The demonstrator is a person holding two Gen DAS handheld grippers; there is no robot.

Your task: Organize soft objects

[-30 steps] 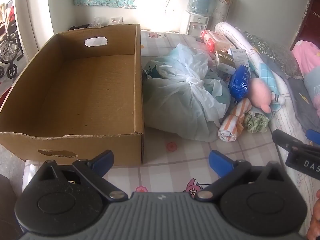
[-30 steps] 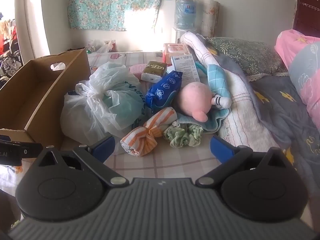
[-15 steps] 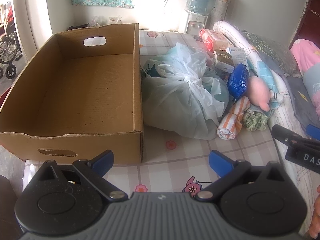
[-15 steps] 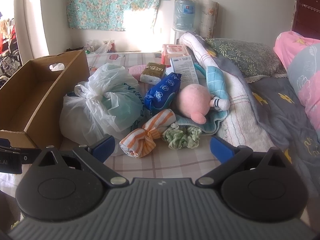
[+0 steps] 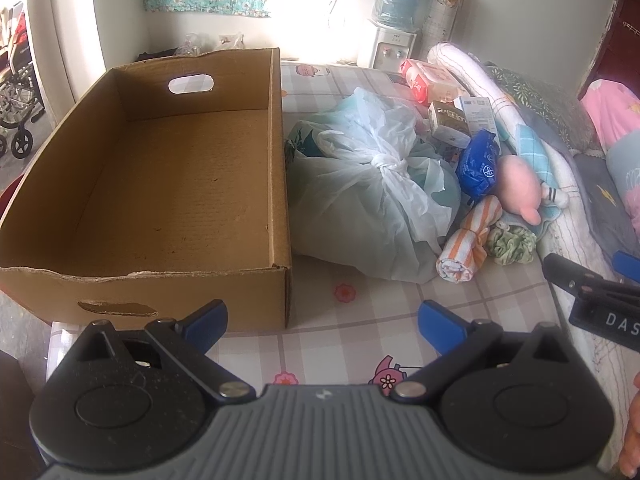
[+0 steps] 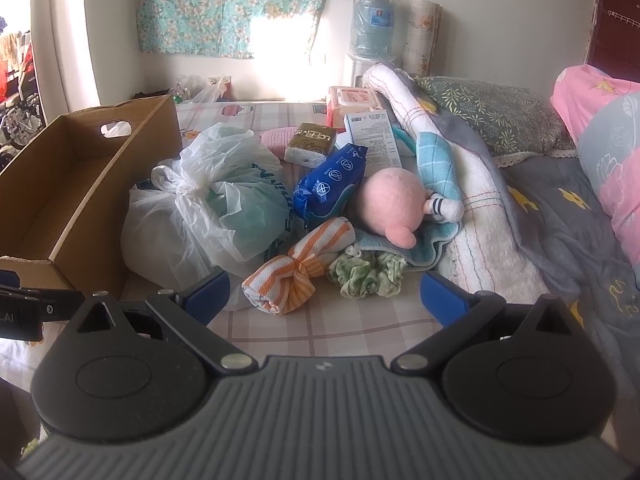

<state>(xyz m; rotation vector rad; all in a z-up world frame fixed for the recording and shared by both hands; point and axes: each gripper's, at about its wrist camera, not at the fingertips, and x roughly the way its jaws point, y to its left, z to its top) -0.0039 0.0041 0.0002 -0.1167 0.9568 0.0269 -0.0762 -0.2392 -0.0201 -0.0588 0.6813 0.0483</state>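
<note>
Left tool [image 5: 322,322]: released, blue fingertips wide apart, nothing between them; hovers above checked bed sheet [image 5: 360,312] just beside near corner of cardboard box [image 5: 180,184]. Box open-topped, nothing inside.

Right tool [image 6: 324,296]: released as well, holding nothing, low over the sheet, pointed at the pile of soft things.

Pile position: on the bed, right of the box. Knotted plastic bag [image 6: 208,216] touching box side wall. Orange-striped rolled cloth [image 6: 298,270] directly ahead of right tool, leaning on the bag. Green scrunchie [image 6: 370,274] touching the cloth's right side. Pink plush toy [image 6: 390,206] behind scrunchie, lying on a teal towel [image 6: 424,244]. Blue wipes packet [image 6: 330,184] between bag and plush. Small cartons [image 6: 312,144] further back. White quilt [image 6: 480,216] along right edge of pile.

Right tool tip visible at right margin of left wrist view.
</note>
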